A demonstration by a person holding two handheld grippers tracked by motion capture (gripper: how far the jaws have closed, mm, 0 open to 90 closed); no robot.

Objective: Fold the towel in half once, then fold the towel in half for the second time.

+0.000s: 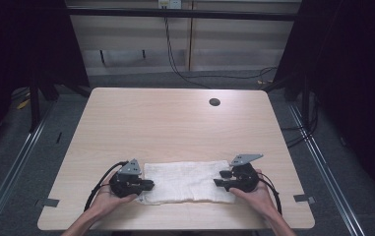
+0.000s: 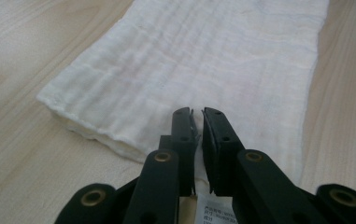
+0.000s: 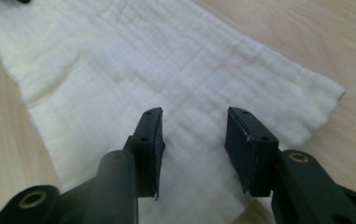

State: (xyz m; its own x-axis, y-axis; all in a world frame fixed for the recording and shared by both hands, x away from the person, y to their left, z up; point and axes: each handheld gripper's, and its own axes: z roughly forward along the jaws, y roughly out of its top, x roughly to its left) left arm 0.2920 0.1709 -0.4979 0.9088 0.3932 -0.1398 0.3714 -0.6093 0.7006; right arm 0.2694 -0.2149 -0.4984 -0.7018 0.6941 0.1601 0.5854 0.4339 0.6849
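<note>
The left gripper (image 1: 148,185) sits at the left short end of a folded white cotton-gauze cloth (image 1: 187,181), which lies flat along the near edge of the pale wooden table (image 1: 175,123), midway between its near corners. In the left gripper view its jaws stand almost closed, a thin sliver of gap between them, over the cloth (image 2: 203,70); a small printed care label (image 2: 208,210) shows just below them. I cannot tell whether any fabric is pinched in that gap.

The cloth looks light, soft and limp, folded into several layers with a crinkled weave. It should not slip much in rubber pads, but it will sag and unfold if lifted from one point. The best hold is probably at the short ends or corners, taking all layers at once so that the fold stays together.

The right gripper (image 1: 216,182) is at the right short end. In its own view its jaws stand clearly apart over the cloth (image 3: 133,70), touching nothing between them.
</note>
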